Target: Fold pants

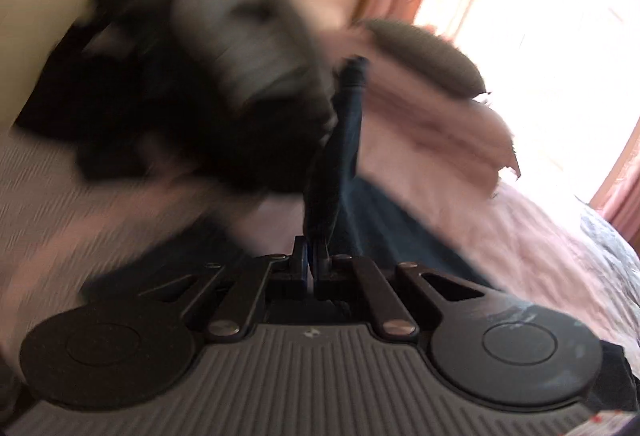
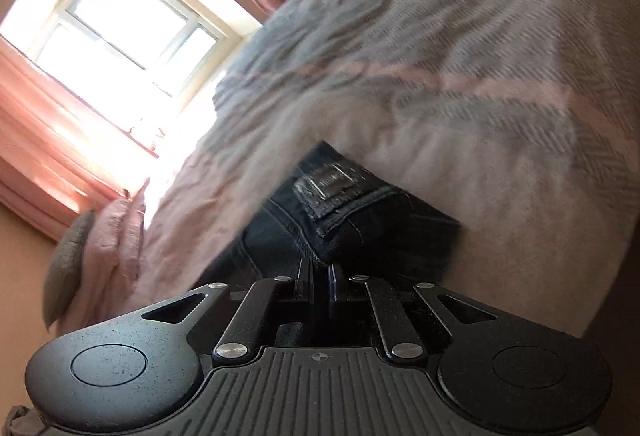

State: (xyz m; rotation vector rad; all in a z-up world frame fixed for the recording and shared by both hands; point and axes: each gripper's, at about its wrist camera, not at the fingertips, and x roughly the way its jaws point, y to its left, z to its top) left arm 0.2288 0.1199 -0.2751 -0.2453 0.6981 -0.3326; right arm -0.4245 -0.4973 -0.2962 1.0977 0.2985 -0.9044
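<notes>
The pants are dark blue jeans. In the left wrist view my left gripper (image 1: 311,252) is shut on a narrow bunched strip of the jeans (image 1: 340,140) that rises straight up from the jaws. More denim spreads low on the bed to the right. In the right wrist view my right gripper (image 2: 319,268) is shut on the jeans (image 2: 352,220) at the waistband, where a grey leather patch (image 2: 330,182) shows just beyond the jaws. Both views are motion-blurred.
A bed with a pale pink cover (image 1: 532,220) and a grey-white herringbone blanket (image 2: 460,48) lies under the jeans. A blurred pile of black and grey clothes (image 1: 192,76) sits at the left. A grey pillow (image 1: 432,52), pink curtains (image 2: 36,108) and a bright window (image 2: 124,20) stand beyond.
</notes>
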